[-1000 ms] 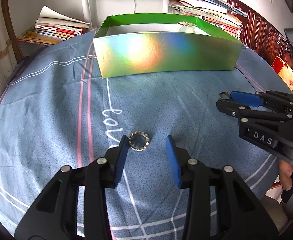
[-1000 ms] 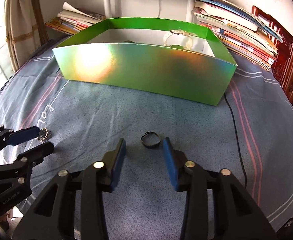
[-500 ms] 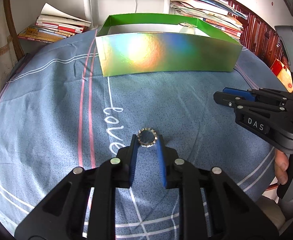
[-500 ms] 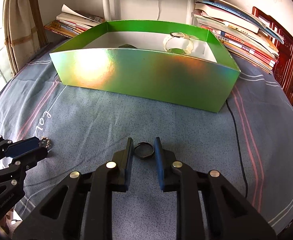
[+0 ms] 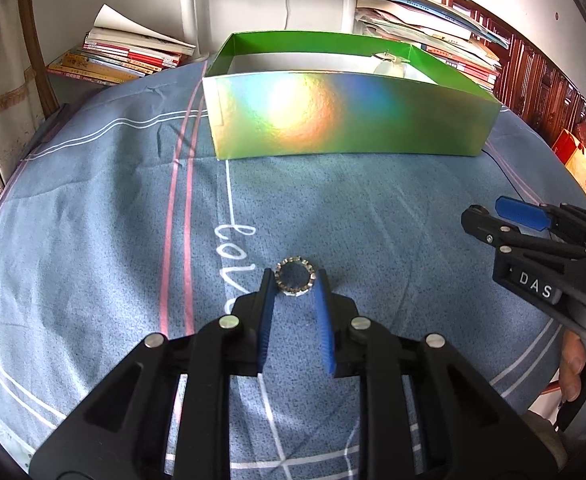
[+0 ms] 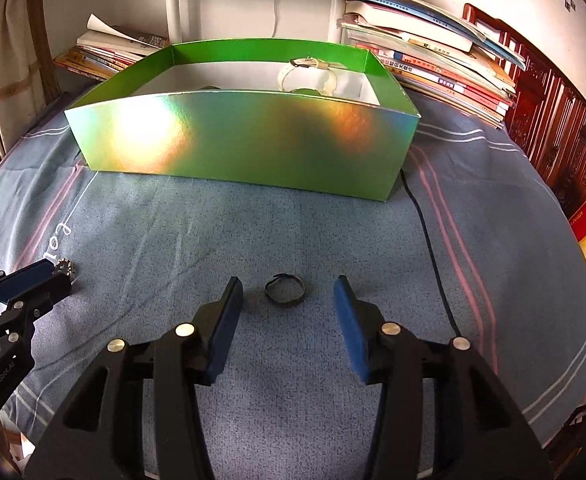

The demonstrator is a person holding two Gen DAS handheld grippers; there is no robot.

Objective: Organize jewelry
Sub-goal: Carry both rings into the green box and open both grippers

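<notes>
A silver studded ring [image 5: 295, 278] sits between the blue pads of my left gripper [image 5: 295, 280], which is shut on it just above the blue cloth. It also shows in the right wrist view [image 6: 64, 268]. A dark thin ring [image 6: 285, 289] lies on the cloth between the wide-open fingers of my right gripper [image 6: 289, 292], touching neither pad. The green holographic box [image 6: 245, 148] stands behind, open on top, with a white bracelet [image 6: 309, 76] inside at the far right.
Stacks of books [image 6: 433, 60] lie behind the box on both sides. A black cable [image 6: 425, 224] runs down the cloth right of the box. The right gripper shows in the left wrist view [image 5: 489, 224] at the right edge.
My right gripper, nearly closed around the dark ring half a second ago, has opened wide and the ring lies loose. My left gripper has stayed closed on the studded ring.
</notes>
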